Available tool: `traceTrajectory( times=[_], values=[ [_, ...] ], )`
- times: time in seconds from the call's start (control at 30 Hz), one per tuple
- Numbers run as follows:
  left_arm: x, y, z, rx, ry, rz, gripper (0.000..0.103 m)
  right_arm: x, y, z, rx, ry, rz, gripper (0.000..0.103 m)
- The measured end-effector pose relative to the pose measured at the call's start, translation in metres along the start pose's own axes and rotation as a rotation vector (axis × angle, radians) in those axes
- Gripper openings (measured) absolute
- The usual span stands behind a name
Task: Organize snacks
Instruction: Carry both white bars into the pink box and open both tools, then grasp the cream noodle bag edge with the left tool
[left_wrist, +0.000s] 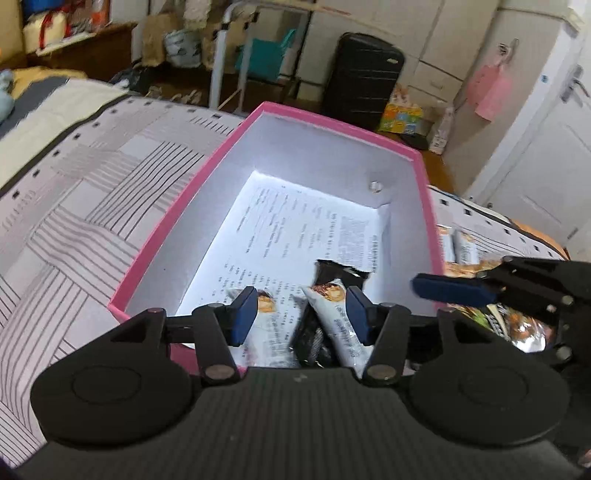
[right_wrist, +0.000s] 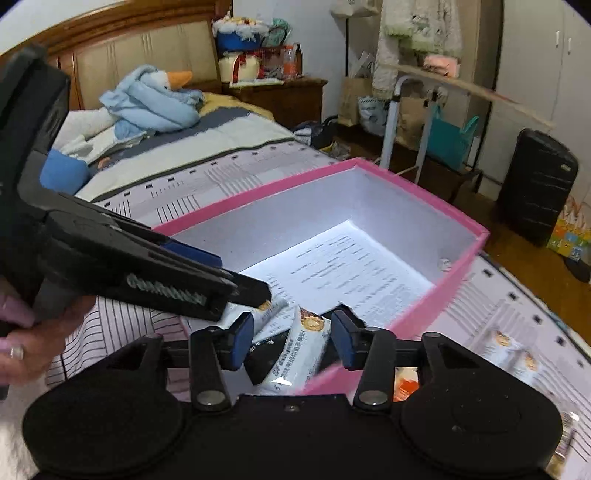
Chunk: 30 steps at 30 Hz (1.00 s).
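Now your left gripper (left_wrist: 301, 314) and right gripper (right_wrist: 291, 339) both hang part-open over the pink box's (left_wrist: 162, 236) near end, pads clear of the snack packets (left_wrist: 336, 317) lying inside.

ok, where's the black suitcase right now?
Black suitcase stands on the floor beyond the pink box, top centre in left wrist view; far right in right wrist view.

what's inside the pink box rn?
Inside the pink cardboard box: a printed paper sheet lining the floor, white-wrapped snack bars and a dark-wrapped one at the near end. Gripper bodies cover the nearest corner, so the count there is unclear.
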<state>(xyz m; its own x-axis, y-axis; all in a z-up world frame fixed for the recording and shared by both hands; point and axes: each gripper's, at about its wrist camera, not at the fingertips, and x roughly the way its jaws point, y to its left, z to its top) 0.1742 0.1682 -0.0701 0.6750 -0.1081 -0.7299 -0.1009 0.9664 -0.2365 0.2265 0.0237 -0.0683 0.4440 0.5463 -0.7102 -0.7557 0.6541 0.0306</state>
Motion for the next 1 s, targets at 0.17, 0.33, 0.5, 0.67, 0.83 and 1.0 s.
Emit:
traceTrajectory(
  times=[0.17,0.33,0.5,0.67,0.83,1.0],
  values=[
    [-0.029,-0.017,0.003,0.019,-0.016,-0.078,0.053,-0.070,-0.020,-0.010,-0.017,-0.054,-0.030,0.056],
    [-0.058,-0.062,0.004,0.111,-0.039,-0.164,0.053,-0.132,-0.055,-0.016,0.060,-0.109,-0.054,0.059],
    [-0.060,-0.107,0.000,0.161,-0.009,-0.260,0.053,-0.145,-0.084,-0.034,0.154,-0.109,-0.071,0.061],
    [-0.032,-0.136,-0.011,0.154,0.065,-0.279,0.053,-0.124,-0.105,-0.072,0.272,-0.068,-0.032,0.064],
    [0.005,-0.145,-0.026,0.129,0.140,-0.246,0.052,-0.093,-0.106,-0.112,0.299,0.015,-0.009,0.067],
    [0.034,-0.153,-0.036,0.124,0.146,-0.182,0.053,-0.061,-0.108,-0.130,0.266,0.083,-0.023,0.072]
  ],
)
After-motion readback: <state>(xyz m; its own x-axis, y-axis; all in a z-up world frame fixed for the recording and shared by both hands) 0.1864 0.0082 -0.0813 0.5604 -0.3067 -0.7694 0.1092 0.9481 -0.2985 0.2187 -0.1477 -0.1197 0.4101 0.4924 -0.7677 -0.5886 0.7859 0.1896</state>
